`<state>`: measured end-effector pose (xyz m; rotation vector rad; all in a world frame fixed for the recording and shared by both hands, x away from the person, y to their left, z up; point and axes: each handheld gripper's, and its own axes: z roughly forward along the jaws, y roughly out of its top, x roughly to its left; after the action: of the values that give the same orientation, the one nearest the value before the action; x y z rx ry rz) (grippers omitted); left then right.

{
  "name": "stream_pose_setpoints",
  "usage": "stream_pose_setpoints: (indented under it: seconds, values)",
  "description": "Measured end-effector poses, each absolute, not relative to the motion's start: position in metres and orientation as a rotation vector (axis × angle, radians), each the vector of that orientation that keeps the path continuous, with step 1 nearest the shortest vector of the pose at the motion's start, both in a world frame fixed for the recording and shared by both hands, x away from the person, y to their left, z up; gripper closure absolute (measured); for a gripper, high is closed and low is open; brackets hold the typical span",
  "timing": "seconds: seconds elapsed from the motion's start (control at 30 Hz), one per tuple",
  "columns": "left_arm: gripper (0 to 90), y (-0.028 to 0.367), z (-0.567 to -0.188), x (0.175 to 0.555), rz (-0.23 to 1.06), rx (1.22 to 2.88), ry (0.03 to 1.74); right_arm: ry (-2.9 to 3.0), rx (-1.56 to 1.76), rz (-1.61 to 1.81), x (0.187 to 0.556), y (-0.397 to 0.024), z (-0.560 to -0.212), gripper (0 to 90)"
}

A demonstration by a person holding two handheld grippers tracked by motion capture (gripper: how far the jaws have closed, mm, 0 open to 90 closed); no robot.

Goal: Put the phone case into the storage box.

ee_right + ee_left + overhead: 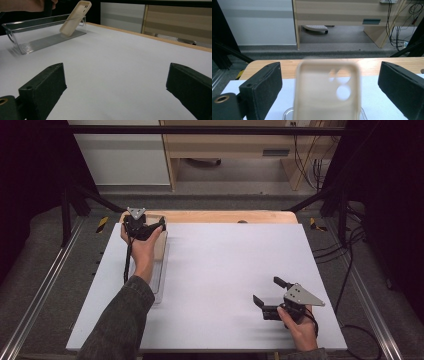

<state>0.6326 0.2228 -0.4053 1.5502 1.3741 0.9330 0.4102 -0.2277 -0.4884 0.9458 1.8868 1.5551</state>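
A beige phone case (75, 18) leans tilted in a clear plastic tray (37, 42), its lower end inside the tray and its top over the tray's far wall, at the upper left of the right gripper view. In the left gripper view the case (327, 92) is blurred at the centre, between the jaws but touching neither. The left gripper (145, 226), upper left of the high view, has its jaws spread wide, holding nothing. The right gripper (267, 295), lower right, also stands apart, over bare surface.

The white table (225, 265) has a wooden edge (225, 216) along its far side. Beyond lie grey floor, a white panel (257, 22) and a wooden desk (342, 15) with cables. In the high view the hand hides most of the tray.
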Motion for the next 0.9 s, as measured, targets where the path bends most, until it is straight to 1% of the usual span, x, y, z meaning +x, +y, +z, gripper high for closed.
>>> stream_pose_setpoints:
  seconds: [0.17,0.47,0.9]
  values:
    - [5.8,0.222,-0.403,0.631,0.929,1.561,1.358,1.882,0.945,1.558,0.41,-0.228,-0.488,2.5]
    - [8.1,0.216,-0.4,0.618,0.939,1.663,1.255,1.881,0.943,1.554,0.409,-0.228,-0.489,2.5]
    - [7.7,0.22,-0.396,0.595,0.933,1.721,1.174,1.872,0.936,1.523,0.408,-0.226,-0.488,2.6]
